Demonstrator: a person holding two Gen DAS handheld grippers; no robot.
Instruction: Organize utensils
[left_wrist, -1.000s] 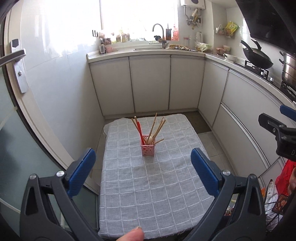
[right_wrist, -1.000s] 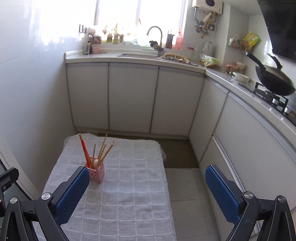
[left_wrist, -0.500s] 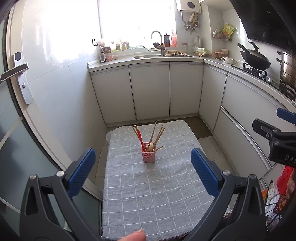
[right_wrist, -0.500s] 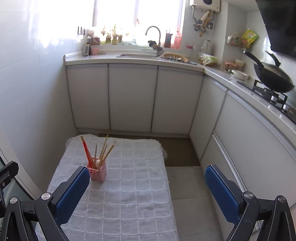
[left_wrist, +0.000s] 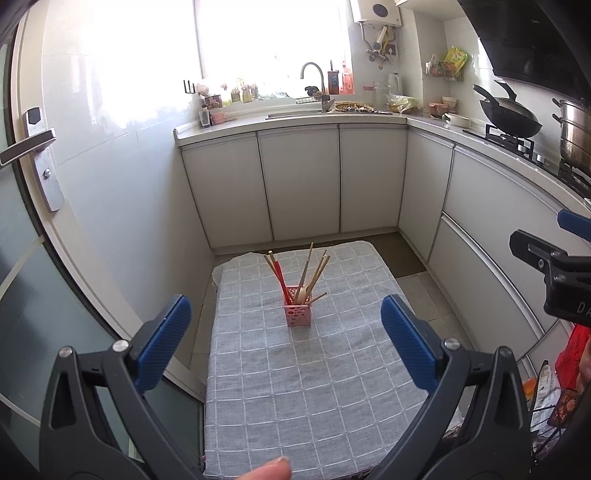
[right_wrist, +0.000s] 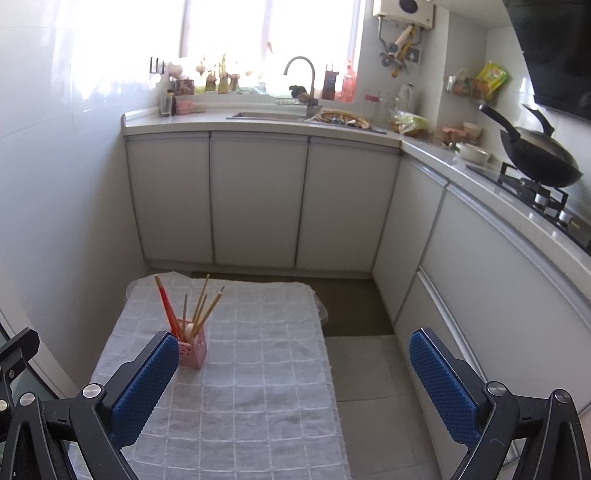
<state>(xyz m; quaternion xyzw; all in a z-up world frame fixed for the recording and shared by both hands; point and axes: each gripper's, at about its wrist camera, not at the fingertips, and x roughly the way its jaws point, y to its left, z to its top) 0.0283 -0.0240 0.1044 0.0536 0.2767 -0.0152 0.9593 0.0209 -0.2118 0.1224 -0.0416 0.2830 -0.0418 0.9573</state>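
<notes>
Chopsticks, wooden and tan (left_wrist: 313, 271), stand fanned out in a small pink perforated plastic holder (left_wrist: 298, 316), together with a pair of red chopsticks (left_wrist: 279, 277) that leans toward 11 o'clock and a pale spoon (left_wrist: 303, 292) tucked low among them. The holder sits upright on my table, which is covered by a grey checked cloth (left_wrist: 295, 387), roughly at the cloth's middle and a little toward the far end.

My left claw (left_wrist: 284, 334) is released, its blue-padded fingers (left_wrist: 164, 341) spread wide with nothing between them; the holder lies ahead at 12 o'clock, well apart from both pads. A fingertip of mine (left_wrist: 267, 470) shows at 6 o'clock at the bottom edge of the left wrist view.

My right claw (right_wrist: 293, 386) is likewise released and empty, fingers wide apart. From its camera the holder (right_wrist: 192, 352) appears at about 10 o'clock, just beside the tip of the left-hand blue pad (right_wrist: 146, 387), though I cannot tell whether the two are close in depth. In the left wrist view this claw shows at 3 o'clock, off the table's edge.

Beyond the table, at 12 o'clock, run white cabinets (right_wrist: 258, 199) under a counter with a sink tap (right_wrist: 301, 79); a black wok (right_wrist: 539, 155) sits on the stove at 2 o'clock.
</notes>
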